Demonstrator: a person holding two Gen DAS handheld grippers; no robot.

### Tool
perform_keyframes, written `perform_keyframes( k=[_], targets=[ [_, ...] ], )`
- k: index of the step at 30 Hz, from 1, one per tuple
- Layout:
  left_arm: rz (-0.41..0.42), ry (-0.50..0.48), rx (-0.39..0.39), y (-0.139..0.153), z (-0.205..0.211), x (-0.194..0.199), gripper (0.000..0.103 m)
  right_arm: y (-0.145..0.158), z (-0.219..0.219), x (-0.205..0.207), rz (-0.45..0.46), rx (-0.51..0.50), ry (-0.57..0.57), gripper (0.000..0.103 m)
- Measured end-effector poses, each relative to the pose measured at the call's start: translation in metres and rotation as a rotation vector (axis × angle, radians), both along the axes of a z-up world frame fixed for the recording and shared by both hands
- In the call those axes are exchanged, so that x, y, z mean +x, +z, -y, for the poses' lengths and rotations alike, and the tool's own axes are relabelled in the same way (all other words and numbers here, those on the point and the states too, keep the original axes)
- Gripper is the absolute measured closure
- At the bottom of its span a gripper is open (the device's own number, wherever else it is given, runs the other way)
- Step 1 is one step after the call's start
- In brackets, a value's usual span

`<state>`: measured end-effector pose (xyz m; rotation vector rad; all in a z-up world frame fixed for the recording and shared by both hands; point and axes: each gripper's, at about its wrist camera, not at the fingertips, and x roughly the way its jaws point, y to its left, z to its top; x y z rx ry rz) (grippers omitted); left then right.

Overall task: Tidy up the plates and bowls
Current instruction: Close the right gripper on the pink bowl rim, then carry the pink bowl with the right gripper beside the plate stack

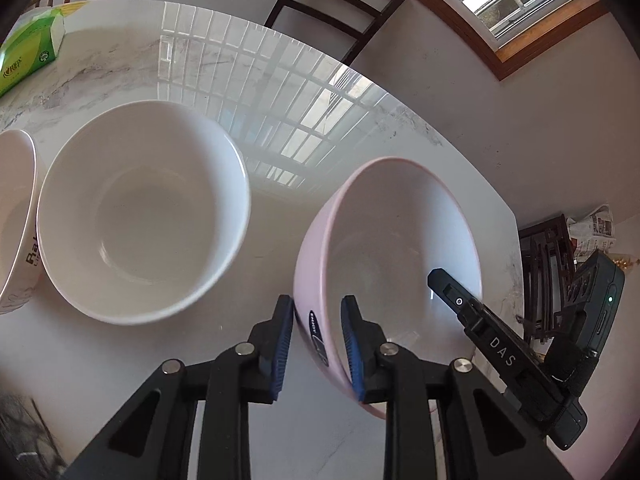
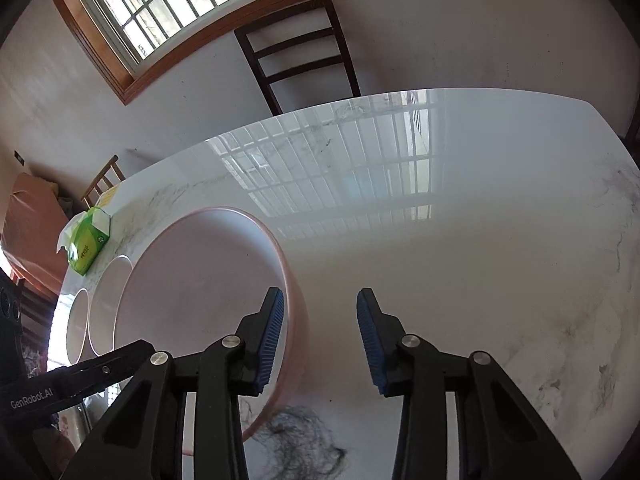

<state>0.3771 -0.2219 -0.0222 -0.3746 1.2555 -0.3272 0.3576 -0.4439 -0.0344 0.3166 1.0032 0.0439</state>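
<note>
A pink bowl (image 1: 392,240) is tilted above the white marble table (image 1: 280,160). My left gripper (image 1: 317,344) is shut on its near rim, one pad outside and one inside. A plain white bowl (image 1: 140,212) sits upright to its left, and a printed white bowl (image 1: 14,220) is at the left edge. In the right wrist view the pink bowl (image 2: 208,280) is on the left, the white bowls (image 2: 108,300) beyond it. My right gripper (image 2: 320,340) is open and empty just right of the pink bowl's rim; it also shows in the left wrist view (image 1: 460,304).
A green tissue box (image 1: 32,44) lies at the table's far left corner, also in the right wrist view (image 2: 86,246). A dark wooden chair (image 2: 300,52) stands behind the table under a window. The table's right half (image 2: 500,240) is bare marble.
</note>
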Motion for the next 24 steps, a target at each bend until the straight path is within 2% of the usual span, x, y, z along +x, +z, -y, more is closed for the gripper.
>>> perform_keyframes(
  k=[3,6,10,15,24],
  targets=[
    [0.023,-0.012,0.084,0.002,0.002,-0.008,0.088,-0.005,-0.006,0.002,-0.028,0.000,0.030,0.096],
    [0.040,-0.021,0.103,0.011,-0.003,-0.025,0.088,-0.003,-0.011,-0.004,-0.027,-0.002,0.052,0.095],
    [0.075,-0.030,0.122,0.029,-0.023,-0.061,0.088,0.006,-0.013,-0.024,-0.034,0.060,0.071,0.093],
    [0.048,-0.031,0.131,0.036,-0.060,-0.116,0.088,0.020,-0.031,-0.071,-0.039,0.119,0.122,0.091],
    [0.030,0.003,0.161,0.041,-0.136,-0.211,0.088,0.023,-0.093,-0.162,-0.093,0.201,0.226,0.088]
  ],
)
